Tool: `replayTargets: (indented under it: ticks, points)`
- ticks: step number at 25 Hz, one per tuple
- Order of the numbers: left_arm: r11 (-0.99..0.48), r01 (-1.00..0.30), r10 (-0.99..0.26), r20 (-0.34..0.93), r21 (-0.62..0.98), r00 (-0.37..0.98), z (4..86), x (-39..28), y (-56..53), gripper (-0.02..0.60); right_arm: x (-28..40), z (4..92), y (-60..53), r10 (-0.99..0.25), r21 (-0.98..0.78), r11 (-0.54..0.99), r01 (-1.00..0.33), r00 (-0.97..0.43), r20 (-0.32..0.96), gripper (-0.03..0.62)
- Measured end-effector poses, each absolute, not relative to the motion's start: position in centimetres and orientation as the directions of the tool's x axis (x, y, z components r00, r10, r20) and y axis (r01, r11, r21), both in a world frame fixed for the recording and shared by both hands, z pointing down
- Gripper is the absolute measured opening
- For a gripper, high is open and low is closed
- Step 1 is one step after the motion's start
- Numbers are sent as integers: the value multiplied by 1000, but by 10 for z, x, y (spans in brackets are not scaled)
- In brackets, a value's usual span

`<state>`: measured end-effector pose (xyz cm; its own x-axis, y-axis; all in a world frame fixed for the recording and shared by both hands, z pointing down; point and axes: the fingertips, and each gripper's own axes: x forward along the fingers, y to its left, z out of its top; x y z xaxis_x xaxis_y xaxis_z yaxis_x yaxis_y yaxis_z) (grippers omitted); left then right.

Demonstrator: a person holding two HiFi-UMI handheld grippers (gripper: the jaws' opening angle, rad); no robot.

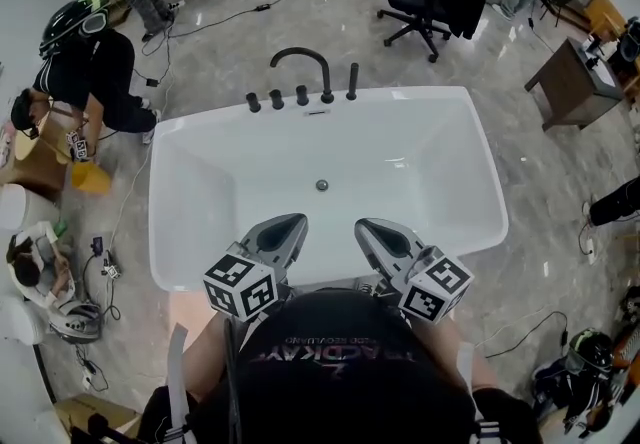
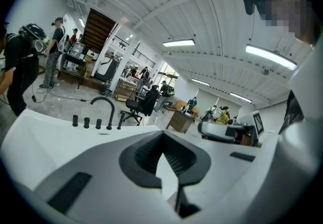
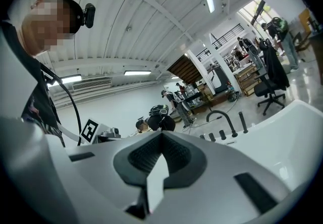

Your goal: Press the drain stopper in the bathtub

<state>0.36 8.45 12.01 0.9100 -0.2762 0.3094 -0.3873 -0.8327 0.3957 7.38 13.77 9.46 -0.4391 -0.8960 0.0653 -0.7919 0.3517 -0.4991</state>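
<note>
A white bathtub (image 1: pixel 190 192) is bounded by a broad flat rim, and open basin is left between its near edge and the far edge, where a black faucet (image 1: pixel 301 67) is mounted. The left gripper (image 1: pixel 291 225) and right gripper (image 1: pixel 367 228) are held side by side over the near rim, a gap between them. The fingers (image 2: pixel 144 153) of each are pressed together at the tips, nothing pinched. The drain stopper (image 1: pixel 322 185) is set in the tub floor, ahead of both, untouched.

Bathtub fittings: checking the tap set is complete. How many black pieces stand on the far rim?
5: three short knobs in a row at left, then the arched spout, then a slim upright rod at right. None looks hidden.
</note>
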Motion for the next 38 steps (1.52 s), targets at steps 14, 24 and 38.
replayTargets:
  ticks: [14,24,38]
  points:
    - [-826,-404,-293,314,392,903,122,-4,85,5,58,98,135,-871,-491,389,-780,-485,81,11]
    - [-820,-408,-292,320,401,901,123,-2,83,3,56,101,135,-865,-493,391,-778,-493,91,11]
    - [-833,-405,-286,333,378,899,121,0,85,5,57,103,133,-864,-511,388,-767,-495,88,11]
